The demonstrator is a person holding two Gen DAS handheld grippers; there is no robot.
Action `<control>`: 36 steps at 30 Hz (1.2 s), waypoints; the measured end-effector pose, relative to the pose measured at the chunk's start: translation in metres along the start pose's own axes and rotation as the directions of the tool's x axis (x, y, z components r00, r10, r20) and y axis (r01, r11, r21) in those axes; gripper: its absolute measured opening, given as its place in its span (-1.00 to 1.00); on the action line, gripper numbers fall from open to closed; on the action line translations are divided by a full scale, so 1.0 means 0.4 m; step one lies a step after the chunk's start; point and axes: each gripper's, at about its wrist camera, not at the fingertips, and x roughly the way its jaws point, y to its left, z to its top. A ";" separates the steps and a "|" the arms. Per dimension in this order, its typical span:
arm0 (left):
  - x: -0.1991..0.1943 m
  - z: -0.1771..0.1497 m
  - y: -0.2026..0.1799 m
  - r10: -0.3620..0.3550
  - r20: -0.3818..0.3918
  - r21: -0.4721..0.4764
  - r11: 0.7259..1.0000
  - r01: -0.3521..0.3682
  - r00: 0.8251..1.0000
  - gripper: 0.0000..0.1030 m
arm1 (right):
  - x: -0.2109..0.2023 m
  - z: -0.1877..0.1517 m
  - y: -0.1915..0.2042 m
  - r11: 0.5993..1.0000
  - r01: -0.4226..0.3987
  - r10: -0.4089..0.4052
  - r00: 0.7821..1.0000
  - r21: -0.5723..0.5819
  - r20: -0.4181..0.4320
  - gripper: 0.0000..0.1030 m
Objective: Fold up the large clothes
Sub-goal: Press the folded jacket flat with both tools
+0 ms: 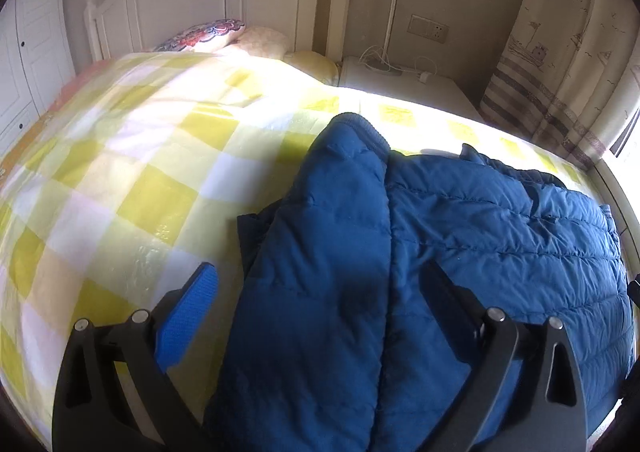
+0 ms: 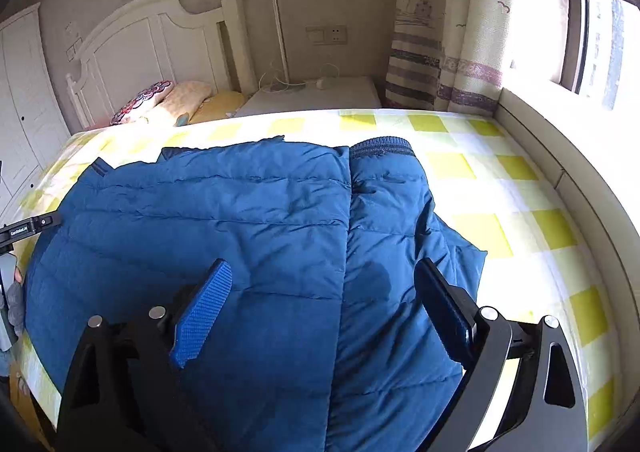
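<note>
On checked bedspread [image 1: 120, 179], one blue jacket [image 2: 240, 219], two tools spread wide

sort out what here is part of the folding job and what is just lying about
Part of the job:
- blue puffer jacket, spread on the bed
- left hand-held gripper, open over the jacket
- right hand-held gripper, open over the jacket
- checked bedspread, the folding surface

Just lying about:
- patterned pillow
- yellow pillow
- white bedside table with cables
- curtain
</note>
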 end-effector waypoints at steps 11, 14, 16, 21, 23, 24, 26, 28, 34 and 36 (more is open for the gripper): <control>-0.009 -0.168 -0.323 0.033 0.069 0.315 0.947 -0.053 0.997 0.96 | 0.001 -0.159 0.285 0.944 0.002 -0.004 1.000 -0.329 -0.006 0.82; -0.022 -0.157 -0.295 0.023 0.038 0.327 0.944 -0.034 0.999 0.96 | -0.019 -0.144 0.254 0.945 0.003 -0.012 1.000 -0.326 -0.028 0.81; -0.039 -0.142 -0.235 0.041 0.058 0.289 0.956 -0.056 0.998 0.96 | -0.048 -0.135 0.200 0.961 0.019 -0.023 1.000 -0.277 -0.011 0.81; -0.014 -0.109 0.042 0.068 0.016 0.025 0.997 -0.068 0.998 0.96 | -0.059 -0.147 -0.022 0.999 0.043 -0.045 0.998 -0.034 -0.051 0.83; 0.017 -0.119 0.111 -0.096 -0.036 -0.072 0.993 0.093 0.995 0.96 | -0.040 -0.163 -0.053 1.000 -0.024 0.024 0.997 0.005 -0.073 0.86; 0.024 -0.118 0.122 -0.123 -0.051 -0.096 0.988 0.117 0.991 0.96 | -0.028 -0.167 -0.052 1.000 -0.027 0.028 0.997 0.003 -0.077 0.89; 0.028 -0.115 0.113 -0.103 -0.057 -0.076 0.992 0.099 0.993 0.96 | -0.010 -0.162 -0.061 0.998 -0.046 0.050 0.994 0.039 -0.098 0.90; 0.031 -0.117 0.114 -0.103 -0.064 -0.077 0.992 0.098 0.993 0.96 | 0.001 -0.159 -0.067 0.997 -0.060 0.066 0.992 0.057 -0.112 0.91; 0.042 -0.122 0.139 -0.147 -0.080 -0.112 0.984 0.138 0.986 0.96 | -0.051 -0.170 -0.086 0.986 -0.076 0.086 0.994 0.151 -0.065 0.88; 0.043 -0.121 0.142 -0.151 -0.080 -0.115 0.983 0.141 0.985 0.96 | -0.128 -0.200 -0.103 0.954 -0.127 0.118 0.992 0.272 0.050 0.88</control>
